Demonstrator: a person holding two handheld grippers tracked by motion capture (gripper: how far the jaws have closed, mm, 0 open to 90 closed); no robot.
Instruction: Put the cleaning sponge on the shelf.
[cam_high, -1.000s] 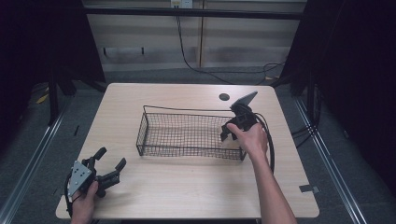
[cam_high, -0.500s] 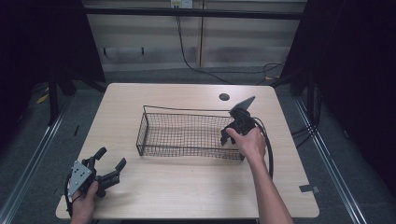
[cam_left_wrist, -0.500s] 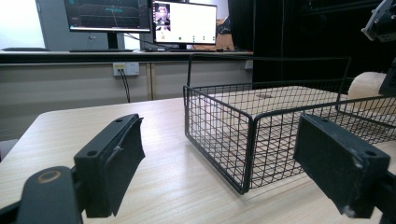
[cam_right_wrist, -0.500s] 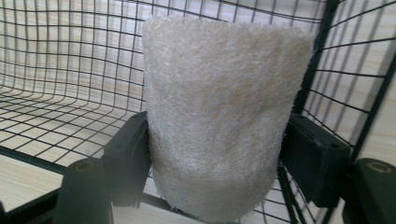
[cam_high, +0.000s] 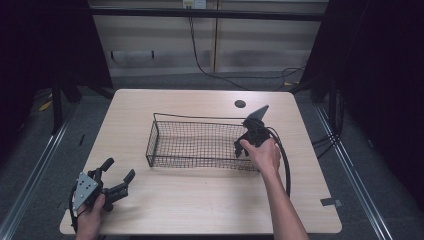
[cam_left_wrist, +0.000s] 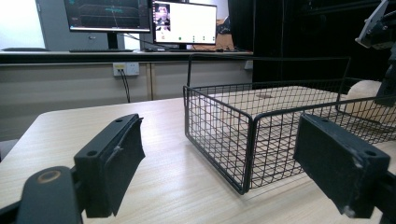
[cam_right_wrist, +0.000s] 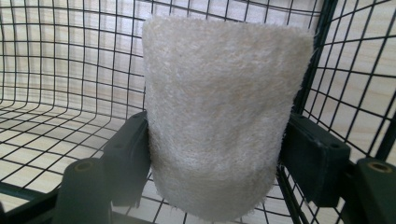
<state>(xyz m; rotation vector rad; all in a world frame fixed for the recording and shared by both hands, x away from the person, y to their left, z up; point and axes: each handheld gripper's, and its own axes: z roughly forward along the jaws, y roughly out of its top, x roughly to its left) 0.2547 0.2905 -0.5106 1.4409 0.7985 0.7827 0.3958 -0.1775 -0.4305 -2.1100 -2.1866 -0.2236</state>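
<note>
Overhead light falls evenly on the pale table; its surroundings lie in deep darkness. Shadows beneath the wire basket are soft and short. The high view is grainy. Bright monitors glare in the left gripper view. The fleecy cloth appears slightly soft-focused close up.

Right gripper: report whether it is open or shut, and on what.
Shut on the cream fuzzy cloth. In the right gripper view the right gripper has both pads pressed against the cloth's sides, inside the wire basket.
</note>
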